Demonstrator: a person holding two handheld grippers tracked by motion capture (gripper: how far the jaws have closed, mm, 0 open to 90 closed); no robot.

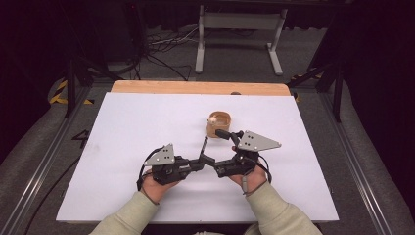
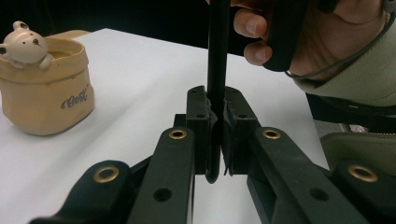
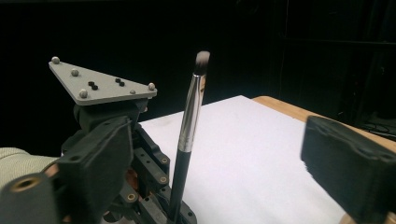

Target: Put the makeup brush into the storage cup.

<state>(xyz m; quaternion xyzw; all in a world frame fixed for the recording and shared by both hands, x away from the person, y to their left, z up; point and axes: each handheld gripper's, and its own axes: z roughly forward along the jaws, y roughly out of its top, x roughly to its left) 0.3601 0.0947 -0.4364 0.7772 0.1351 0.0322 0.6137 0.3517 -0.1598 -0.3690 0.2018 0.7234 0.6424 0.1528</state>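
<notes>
In the left hand-held gripper [image 2: 215, 135] view the slim black-handled makeup brush [image 2: 217, 56] runs off the top edge, so its bristles are cut away, and part of its handle is covered between the closed jaws. The tan pouch-shaped ceramic pot with a small bear on its rim [image 2: 44, 88] is clipped by the left edge. From the high view that pot's [image 1: 218, 123] lettering is too small to read, and its near side sits behind the right hand-held gripper [image 1: 230, 138]

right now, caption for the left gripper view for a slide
Left gripper clamps a black makeup brush handle upright, beside a bear-topped tan pot.
</notes>
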